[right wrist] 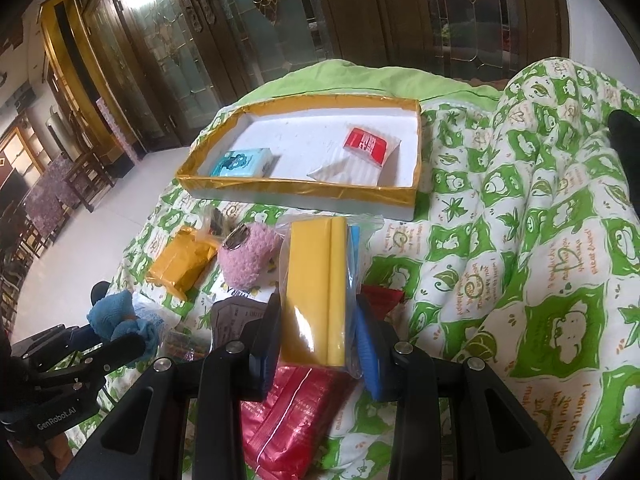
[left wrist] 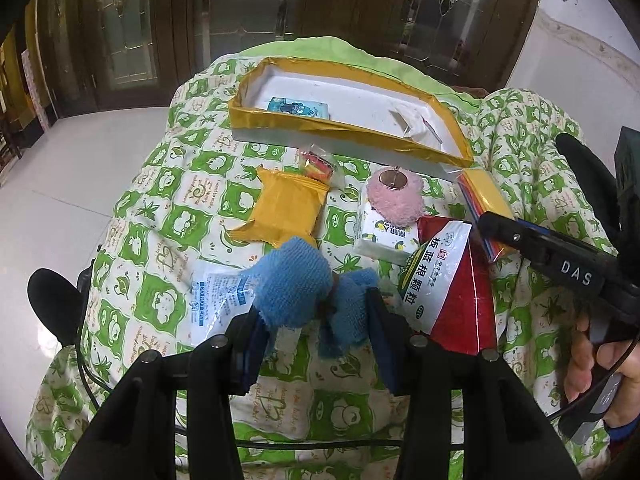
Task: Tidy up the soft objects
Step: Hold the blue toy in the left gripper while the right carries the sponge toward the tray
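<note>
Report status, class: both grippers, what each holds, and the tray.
Left gripper shut on blue knitted cloth. Right gripper shut on bagged yellow pack. Gold-rimmed white tray ahead, path unobstructed.

My left gripper [left wrist: 316, 308] points steeply down, its jaws partly closed and clamped on a bunched blue cloth [left wrist: 296, 284]. My right gripper [right wrist: 316, 332] also tilts down, its jaws pinching a bagged yellow pack [right wrist: 316, 292] upright between the pads. My right hand [left wrist: 592, 364] wraps its handle at the near right.
</note>
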`<move>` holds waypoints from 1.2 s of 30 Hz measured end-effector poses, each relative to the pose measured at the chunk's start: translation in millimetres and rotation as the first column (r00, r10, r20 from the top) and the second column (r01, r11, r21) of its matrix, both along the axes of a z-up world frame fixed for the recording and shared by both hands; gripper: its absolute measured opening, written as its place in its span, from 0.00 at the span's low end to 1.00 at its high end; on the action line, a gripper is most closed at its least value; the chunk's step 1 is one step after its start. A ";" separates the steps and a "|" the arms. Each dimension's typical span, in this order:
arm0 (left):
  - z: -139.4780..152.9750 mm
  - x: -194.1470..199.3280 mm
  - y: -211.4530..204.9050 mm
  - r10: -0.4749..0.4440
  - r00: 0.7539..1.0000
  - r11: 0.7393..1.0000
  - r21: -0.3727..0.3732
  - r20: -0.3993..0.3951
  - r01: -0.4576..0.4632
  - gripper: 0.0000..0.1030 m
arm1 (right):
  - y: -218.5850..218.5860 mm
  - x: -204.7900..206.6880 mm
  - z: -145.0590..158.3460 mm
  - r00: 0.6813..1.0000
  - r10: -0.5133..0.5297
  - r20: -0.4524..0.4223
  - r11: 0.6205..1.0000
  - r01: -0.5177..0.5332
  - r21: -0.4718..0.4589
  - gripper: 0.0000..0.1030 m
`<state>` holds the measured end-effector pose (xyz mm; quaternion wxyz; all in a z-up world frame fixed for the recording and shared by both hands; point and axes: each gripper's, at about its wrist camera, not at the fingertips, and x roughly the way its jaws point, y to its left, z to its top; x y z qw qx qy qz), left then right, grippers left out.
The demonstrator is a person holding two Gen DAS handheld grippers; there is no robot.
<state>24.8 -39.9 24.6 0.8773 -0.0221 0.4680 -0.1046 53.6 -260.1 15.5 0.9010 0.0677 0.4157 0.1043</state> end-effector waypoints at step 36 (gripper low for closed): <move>15.3 16.4 7.1 0.010 1.000 1.000 0.004 0.018 -0.010 0.44 | -36.9 9.9 31.8 0.995 -0.081 0.065 0.995 0.078 0.056 0.36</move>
